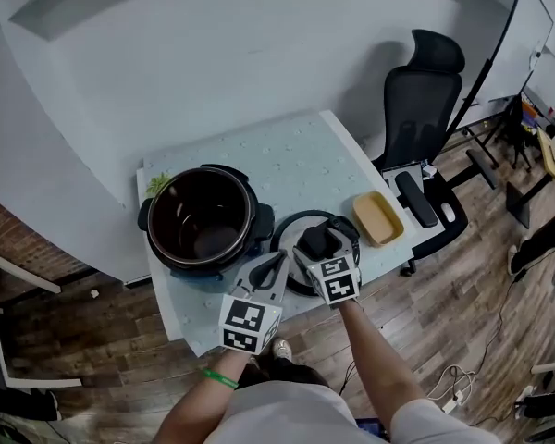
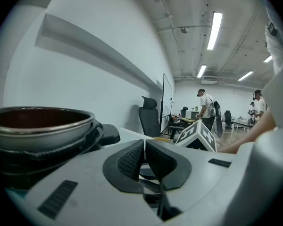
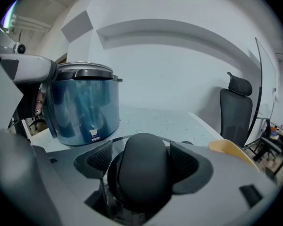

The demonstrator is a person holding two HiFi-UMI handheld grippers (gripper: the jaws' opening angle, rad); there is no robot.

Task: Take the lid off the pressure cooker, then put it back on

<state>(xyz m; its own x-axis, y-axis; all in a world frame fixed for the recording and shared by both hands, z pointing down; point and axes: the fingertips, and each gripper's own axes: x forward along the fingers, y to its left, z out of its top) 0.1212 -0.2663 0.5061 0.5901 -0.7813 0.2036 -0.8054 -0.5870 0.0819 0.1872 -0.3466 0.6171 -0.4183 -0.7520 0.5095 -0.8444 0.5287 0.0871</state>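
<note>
Lid (image 1: pixel 288 227) off and lying flat just to the right of the pressure cooker (image 1: pixel 203 218), which stands open on the table (image 1: pixel 296 160) with its dark inner bowl bare. The lid's rim nearly touches the cooker's side handle.

The right gripper (image 1: pixel 316 245) is clamped on the knob (image 3: pixel 142 182) in the middle of the lid, with a ribbed pad pressed to each side of it. In the right gripper view the knob is a long rounded hump. Its long axis runs straight away from the camera, so the jaws hold it across its narrow width.

From this gripper the cooker (image 3: pixel 82 105) lies ahead and to the left, close by. By my reading, putting the lid back calls for a lift and then a short carry leftward over the cooker's mouth. Whether the lid has left the tabletop yet cannot be told.

The left gripper (image 1: pixel 276 265) rests nearer the cooker, just off its front right side. Its jaws are pressed together on nothing, and the cooker's rim (image 2: pixel 37 126) fills the left of its view. It holds nothing, so the lid looks to be the right gripper's job.

A yellow tray (image 1: pixel 377 217) lies farther right of the cooker, beyond the lid.
</note>
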